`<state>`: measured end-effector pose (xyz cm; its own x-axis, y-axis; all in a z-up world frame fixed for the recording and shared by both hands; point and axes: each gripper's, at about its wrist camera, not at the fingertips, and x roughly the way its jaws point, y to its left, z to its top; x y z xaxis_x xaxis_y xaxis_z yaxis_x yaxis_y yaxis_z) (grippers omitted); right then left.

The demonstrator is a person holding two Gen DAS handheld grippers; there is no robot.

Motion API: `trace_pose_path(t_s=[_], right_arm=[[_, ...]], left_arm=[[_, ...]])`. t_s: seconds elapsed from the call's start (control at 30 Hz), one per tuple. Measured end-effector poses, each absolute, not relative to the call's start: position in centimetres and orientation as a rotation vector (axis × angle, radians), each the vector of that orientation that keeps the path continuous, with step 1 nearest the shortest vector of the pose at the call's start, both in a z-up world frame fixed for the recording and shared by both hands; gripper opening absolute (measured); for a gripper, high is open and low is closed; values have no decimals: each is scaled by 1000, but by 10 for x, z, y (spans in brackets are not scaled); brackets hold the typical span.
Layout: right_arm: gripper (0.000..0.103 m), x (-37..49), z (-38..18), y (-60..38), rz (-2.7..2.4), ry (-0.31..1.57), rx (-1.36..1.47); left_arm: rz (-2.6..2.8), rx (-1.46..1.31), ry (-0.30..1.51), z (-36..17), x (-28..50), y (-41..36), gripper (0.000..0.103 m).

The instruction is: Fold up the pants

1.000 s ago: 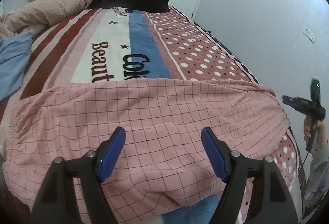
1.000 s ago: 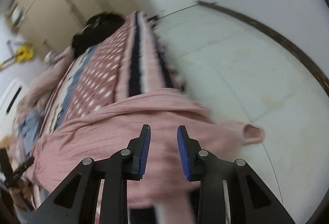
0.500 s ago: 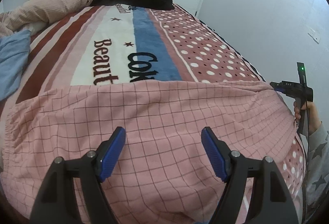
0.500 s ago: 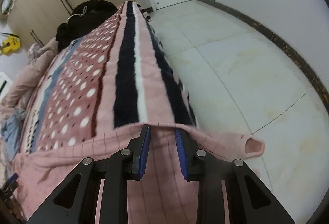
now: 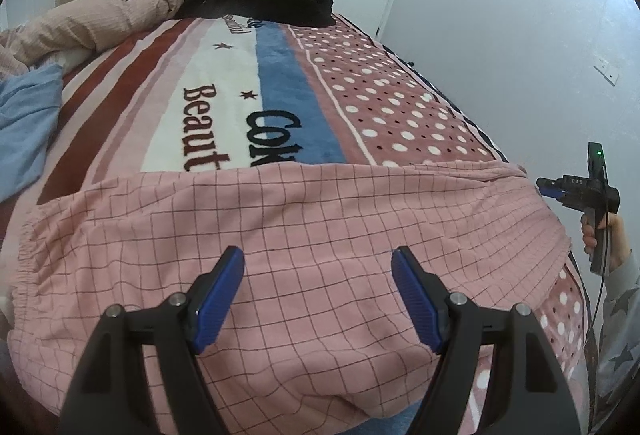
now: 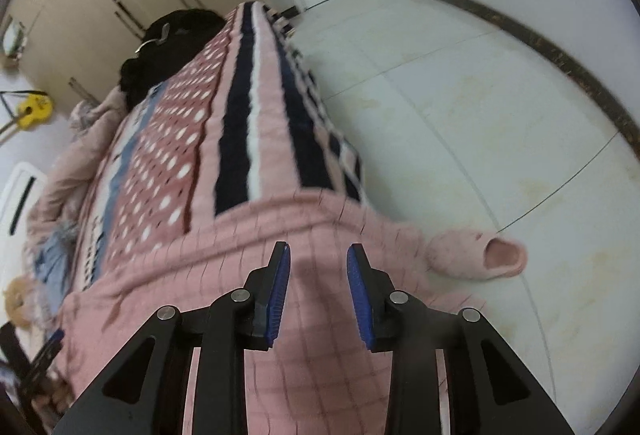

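The pink checked pants (image 5: 280, 255) lie spread across the near end of the bed (image 5: 280, 83), covering the foot of its striped and dotted blanket, one end draping over the bed's edge toward the floor. The left gripper (image 5: 318, 289) hangs above the middle of the pants with its blue pads wide apart, holding nothing. The right gripper (image 6: 318, 293) is at the draped end of the pants (image 6: 240, 267); its jaws stand partly open with cloth behind the gap, though the blur there makes contact hard to judge. A pink slipper (image 6: 480, 259) lies on the floor just beside that end.
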<state>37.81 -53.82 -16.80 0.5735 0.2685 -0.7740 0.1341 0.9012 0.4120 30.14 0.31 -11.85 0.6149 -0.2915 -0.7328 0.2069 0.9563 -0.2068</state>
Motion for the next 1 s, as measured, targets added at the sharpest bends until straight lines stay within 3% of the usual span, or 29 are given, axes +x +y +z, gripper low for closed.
trace_pose_path(t_s=[0.13,0.27,0.43,0.77,1.0], right_arm=[[26,390,-175,-520,95,981,406],[43,416,-184,-513,6,991,386],[44,422,-174,-493,-79,976,289],[52,320,-112,-407,223,802,304],[54,250,-104,-331,418,753,238]], left_arm=[[-269,-132,860,-121,296,13,73],[-213,-159,849,-120,285,36,73],[-148,-245,807,-112,250,77,83],[-120,-531,854,-150,190,134,85],[-116,-679,861,-171,213,149,85]])
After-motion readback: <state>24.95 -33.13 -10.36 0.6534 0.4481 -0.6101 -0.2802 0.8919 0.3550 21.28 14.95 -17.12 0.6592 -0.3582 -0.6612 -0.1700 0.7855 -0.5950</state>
